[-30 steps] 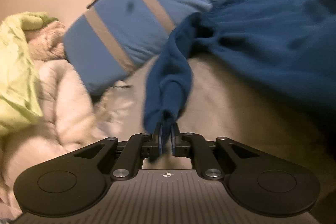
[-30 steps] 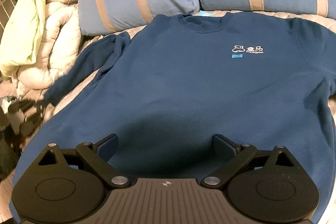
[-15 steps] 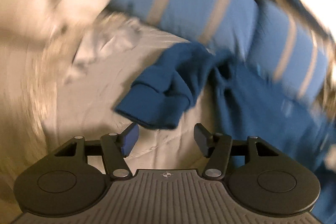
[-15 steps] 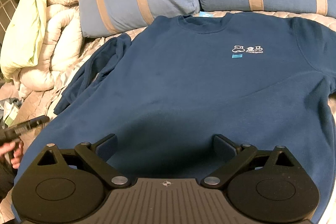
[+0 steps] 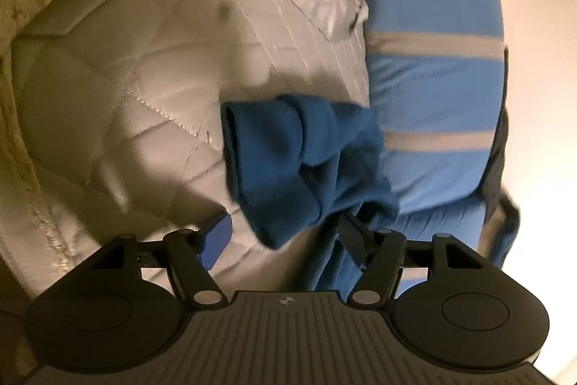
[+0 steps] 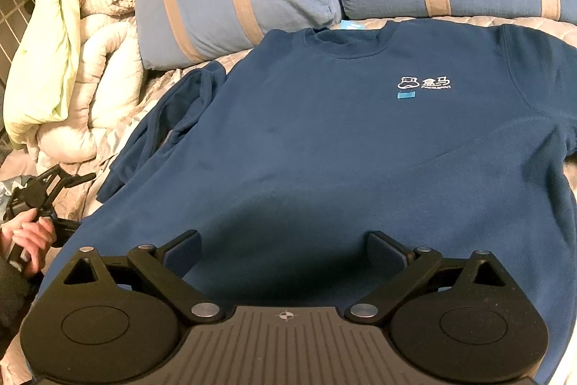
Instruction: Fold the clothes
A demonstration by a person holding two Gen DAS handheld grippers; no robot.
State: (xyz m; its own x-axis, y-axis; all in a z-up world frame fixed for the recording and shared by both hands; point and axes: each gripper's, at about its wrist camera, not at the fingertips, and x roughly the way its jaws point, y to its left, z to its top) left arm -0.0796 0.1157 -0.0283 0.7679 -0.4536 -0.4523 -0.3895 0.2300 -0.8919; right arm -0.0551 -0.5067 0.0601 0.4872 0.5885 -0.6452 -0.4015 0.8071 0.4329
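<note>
Left gripper [image 5: 285, 233]: jaws stand apart and hold nothing. The cuff [image 5: 274, 168] of the sweatshirt's sleeve lies bunched just ahead of them and partly between the fingertips, but neither pad presses on it. View is rolled, so the striped pillow [image 5: 432, 89] runs up the right side of the left wrist frame. The sleeve sits crumpled on the quilted bed cover [image 5: 126, 89], doubled over itself rather than laid straight. Judgement: it needs re-gripping or smoothing before it can fold across the body.

Right gripper [image 6: 285, 249]: jaws wide, nothing held. It hovers over the lower part of the sweatshirt [image 6: 342, 150], near the hem, with fabric visible between the fingers but no pinch. Judgement: it is parked there ready to pin or take the hem while the other side is sorted out.

Outward: the sweatshirt lies face up on the bed, neckline toward the two striped pillows, small white logo [image 6: 423, 83] on the chest. Body is spread fairly flat. In the right wrist view, the untidy sleeve [image 6: 162, 121] trails off at the left edge, beside a heap of pale bedding [image 6: 72, 60]. A hand [image 6: 29, 233] holding the other gripper shows at the far left, just off the garment.

Progress, judged: garment laid out, no fold made yet.
</note>
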